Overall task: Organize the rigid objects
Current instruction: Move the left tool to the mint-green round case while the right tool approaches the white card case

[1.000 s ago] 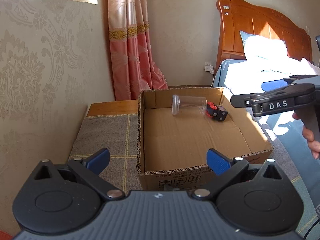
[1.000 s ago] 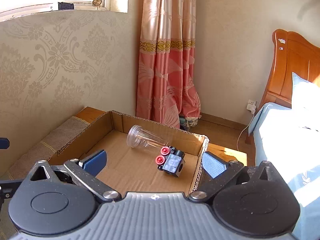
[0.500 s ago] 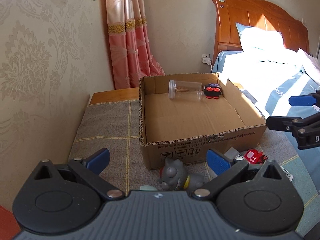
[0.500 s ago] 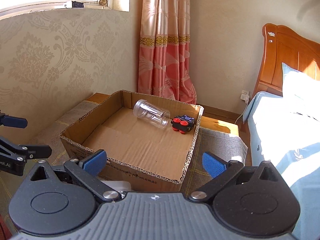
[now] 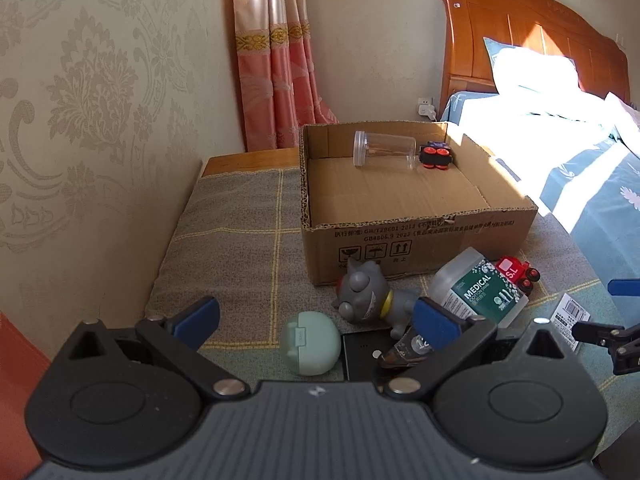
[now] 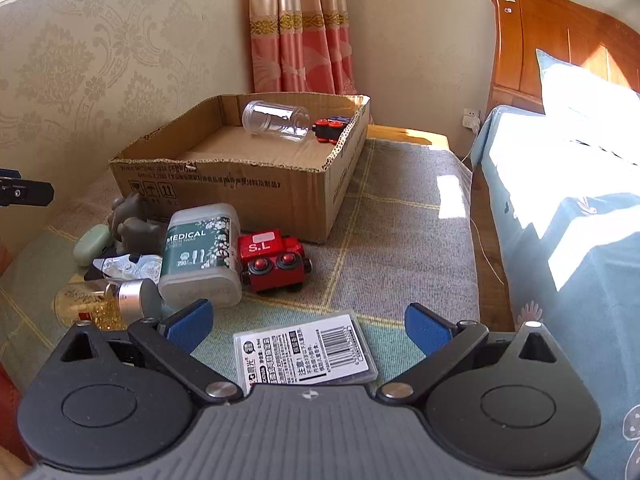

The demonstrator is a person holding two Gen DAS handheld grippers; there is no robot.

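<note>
An open cardboard box holds a clear plastic jar on its side and a small toy block with red wheels. In front of it lie a grey cat figure, a mint case, a black flat box, a cotton-swab box and a red toy train. A barcode card lies between the right fingers. My left gripper is open and empty above the mint case. My right gripper is open and empty above the card.
A gold glitter jar with a silver lid lies at the left. The items rest on a grey checked mat. A bed runs along the right, a patterned wall along the left, a pink curtain behind.
Both grippers have pulled back from the box and lowered. The loose objects in front of the box have come into view. Both stayed open.
</note>
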